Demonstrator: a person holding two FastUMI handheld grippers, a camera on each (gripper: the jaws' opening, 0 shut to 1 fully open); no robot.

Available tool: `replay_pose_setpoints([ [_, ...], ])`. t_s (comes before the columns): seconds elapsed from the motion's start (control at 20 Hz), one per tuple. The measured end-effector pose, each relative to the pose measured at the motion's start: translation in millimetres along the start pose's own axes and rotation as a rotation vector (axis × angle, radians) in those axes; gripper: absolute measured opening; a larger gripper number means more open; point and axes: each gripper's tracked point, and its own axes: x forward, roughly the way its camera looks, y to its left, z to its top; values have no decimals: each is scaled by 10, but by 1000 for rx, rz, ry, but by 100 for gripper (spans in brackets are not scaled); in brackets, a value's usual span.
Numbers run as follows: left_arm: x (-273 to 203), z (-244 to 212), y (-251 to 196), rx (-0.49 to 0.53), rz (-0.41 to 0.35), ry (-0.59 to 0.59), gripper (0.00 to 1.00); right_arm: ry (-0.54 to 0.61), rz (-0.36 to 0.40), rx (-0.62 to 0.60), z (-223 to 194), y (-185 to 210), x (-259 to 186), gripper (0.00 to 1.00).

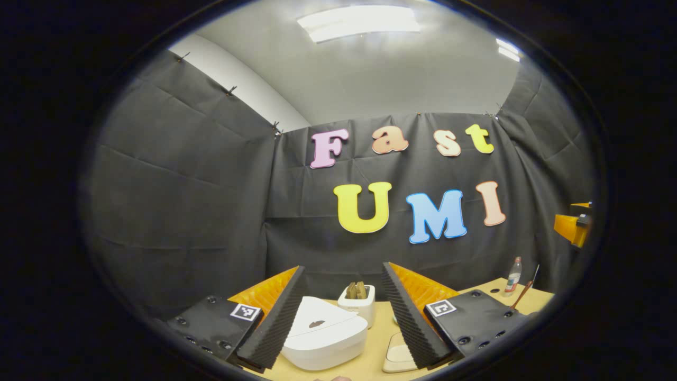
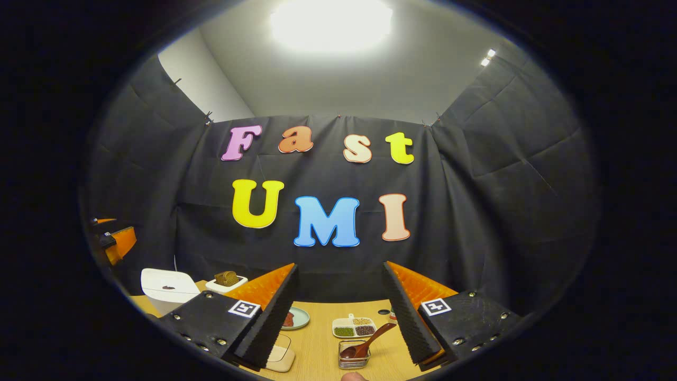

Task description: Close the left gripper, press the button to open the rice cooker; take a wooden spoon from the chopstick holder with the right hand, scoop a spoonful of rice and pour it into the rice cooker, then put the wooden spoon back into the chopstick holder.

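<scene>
Left gripper view: the left tongs [image 1: 342, 296] stand released, the two fingers well apart and holding nothing. Between them, on the wooden worktop [image 1: 378, 338], sits the white rice cooker [image 1: 322, 333] with its lid down. Just behind the cooker is a small white container [image 1: 358, 302] with brown pieces standing in it. A pale flat square item [image 1: 398, 357] lies on the worktop beside the cooker, partly hidden by the right-hand finger. Farther off, near the worktop's far edge, a small bottle [image 1: 512, 275] stands upright, with a thin stick-like object [image 1: 521, 295] leaning close to it; what that object is cannot be told.

Right gripper view: the right tongs [image 2: 341, 301] are likewise released, fingers spread and empty, above the worktop [image 2: 317, 349]. Between the fingers, near the lower edge, the wooden spoon [image 2: 367, 343] rests with its bowl inside a small wire chopstick holder [image 2: 353, 355], the handle tilted up and to the right. Behind it lies a white divided dish [image 2: 353, 327] holding grains in separate compartments. A pale green plate [image 2: 299, 317] lies to the left, partly behind the left-hand finger. The rice cooker [image 2: 166, 288] sits far to the left, closed, with the white container [image 2: 226, 281] beside it. The left gripper's body [image 2: 113, 243] shows at the far left edge.
</scene>
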Motion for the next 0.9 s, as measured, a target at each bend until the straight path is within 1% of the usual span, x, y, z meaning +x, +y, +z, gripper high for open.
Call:
replay_pose_setpoints([
  [0.4, 14, -19, -7, -4, -6, 6, 98, 11, 6, -9, -46, 0, 53, 95],
  [0.45, 18, -22, -14, -7, -10, 10, 97, 14, 7, -10, -54, 6, 60, 95],
  [0.5, 10, -19, -14, -9, -16, 14, 91, 15, 9, -9, -63, 20, 67, 95],
  [0.55, -2, -21, -23, -12, -24, 17, 94, 16, 11, -9, -63, 31, 76, 95],
  [0.6, -17, -12, -30, -13, -30, 18, 82, 15, 12, -9, -67, 41, 78, 95],
  [0.65, 2, -35, -22, -13, -35, 18, 78, 14, 14, -11, -59, 55, 94, 95],
  [0.75, 25, -41, 36, -4, -31, 14, 60, 12, 17, -15, -54, 78, 99, 95],
  [0.8, 51, -43, 43, -3, -33, 16, 42, 12, 18, -16, -60, 89, 109, 95],
  [0.85, 98, -57, 22, -6, -45, 22, 34, 11, 18, -16, -57, 104, 108, 95],
  [0.9, 167, -51, 57, -7, -29, 22, 35, 11, 19, -16, -56, 122, 93, 95],
])
